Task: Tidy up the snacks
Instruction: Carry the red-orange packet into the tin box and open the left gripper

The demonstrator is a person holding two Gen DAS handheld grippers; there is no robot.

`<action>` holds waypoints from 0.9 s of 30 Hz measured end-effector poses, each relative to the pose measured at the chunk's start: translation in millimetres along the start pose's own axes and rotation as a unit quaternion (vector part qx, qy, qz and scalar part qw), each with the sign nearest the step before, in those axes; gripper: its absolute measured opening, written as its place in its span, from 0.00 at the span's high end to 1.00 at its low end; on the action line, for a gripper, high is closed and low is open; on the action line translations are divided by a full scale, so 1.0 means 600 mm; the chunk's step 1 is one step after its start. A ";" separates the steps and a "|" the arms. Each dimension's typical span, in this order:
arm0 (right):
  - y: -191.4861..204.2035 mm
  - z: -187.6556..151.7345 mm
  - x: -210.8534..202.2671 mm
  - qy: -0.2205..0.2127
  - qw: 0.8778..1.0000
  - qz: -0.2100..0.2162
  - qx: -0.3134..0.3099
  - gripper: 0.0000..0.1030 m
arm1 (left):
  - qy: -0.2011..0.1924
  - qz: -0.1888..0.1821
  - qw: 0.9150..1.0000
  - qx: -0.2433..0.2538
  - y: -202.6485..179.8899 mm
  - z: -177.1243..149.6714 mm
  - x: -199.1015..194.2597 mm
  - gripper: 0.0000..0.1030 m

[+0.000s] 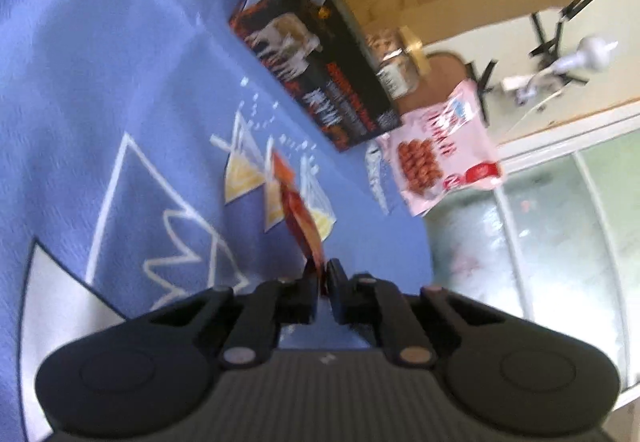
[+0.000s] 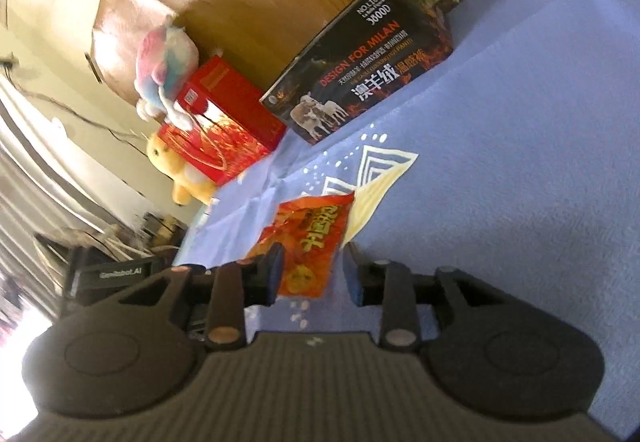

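Right now the left gripper [image 1: 321, 276] has its jaws pinched together on the edge of an orange snack packet [image 1: 298, 210], which sticks out edge-on ahead of the fingertips, above the blue cloth [image 1: 120, 62]. Beyond it, ahead and slightly right of the tongs, a black box [image 1: 316, 54] lies on the cloth, with a jar [image 1: 394, 62] behind it and a pink snack bag [image 1: 444, 158] just to its right.

The right gripper [image 2: 314, 270] has its jaws apart, one on each side of the same orange snack packet [image 2: 310, 242], seen flat-on; I cannot tell whether either pad touches it. Ahead sits the black box [image 2: 360, 70], and ahead-left a red box [image 2: 224, 114] with plush toys [image 2: 168, 62].
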State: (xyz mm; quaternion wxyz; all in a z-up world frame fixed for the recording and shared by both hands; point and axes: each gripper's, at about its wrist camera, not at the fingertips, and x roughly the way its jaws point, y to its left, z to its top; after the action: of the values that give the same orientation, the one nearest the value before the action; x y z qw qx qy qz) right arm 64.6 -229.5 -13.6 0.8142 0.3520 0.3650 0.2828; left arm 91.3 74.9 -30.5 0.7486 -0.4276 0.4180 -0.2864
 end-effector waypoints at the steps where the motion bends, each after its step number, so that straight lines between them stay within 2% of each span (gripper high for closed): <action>1: -0.004 0.002 -0.002 0.000 1.000 0.013 0.015 0.57 | -0.004 -0.009 1.000 0.002 -0.003 0.001 -0.005 0.94; 4: -0.015 0.009 0.000 0.011 0.996 0.067 0.066 0.55 | -0.004 -0.039 0.999 0.013 -0.019 0.005 -0.013 0.94; 6: -0.016 0.012 0.005 0.022 0.992 0.092 0.083 0.57 | -0.003 -0.059 0.998 0.025 -0.033 0.006 -0.014 0.94; 7: -0.014 0.014 0.002 0.019 0.991 0.101 0.085 0.63 | -0.007 -0.057 0.998 0.035 -0.041 0.006 -0.015 0.94; 8: -0.009 0.017 -0.001 0.013 0.991 0.105 0.080 0.78 | -0.009 -0.052 0.998 0.042 -0.046 0.007 -0.015 0.94; 9: -0.002 0.022 -0.008 0.005 0.992 0.104 0.065 0.87 | -0.010 -0.043 0.998 0.049 -0.052 0.009 -0.013 0.94; 12: 0.026 0.036 -0.017 -0.011 0.996 0.085 0.019 0.88 | -0.005 -0.037 0.998 0.057 -0.063 0.021 -0.003 0.93; 16: 0.047 0.070 -0.012 -0.032 0.997 0.072 -0.027 0.88 | -0.012 -0.026 0.995 0.094 -0.101 0.054 0.008 0.93; 20: 0.057 0.128 0.007 -0.053 0.995 0.070 -0.054 0.88 | -0.030 -0.012 0.990 0.136 -0.143 0.105 0.028 0.92; 23: 0.055 0.171 0.036 -0.066 0.994 0.054 -0.074 0.88 | -0.041 0.004 0.988 0.148 -0.163 0.153 0.053 0.92; 27: 0.036 0.221 0.077 -0.074 0.994 0.021 -0.082 0.88 | -0.045 0.045 0.985 0.158 -0.175 0.213 0.109 0.90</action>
State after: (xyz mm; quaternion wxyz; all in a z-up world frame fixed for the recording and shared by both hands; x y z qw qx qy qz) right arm 192.0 -232.3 49.3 0.8589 0.3119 0.2716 0.3020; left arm 227.0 25.5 73.5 0.8370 -0.2967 0.3522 -0.2957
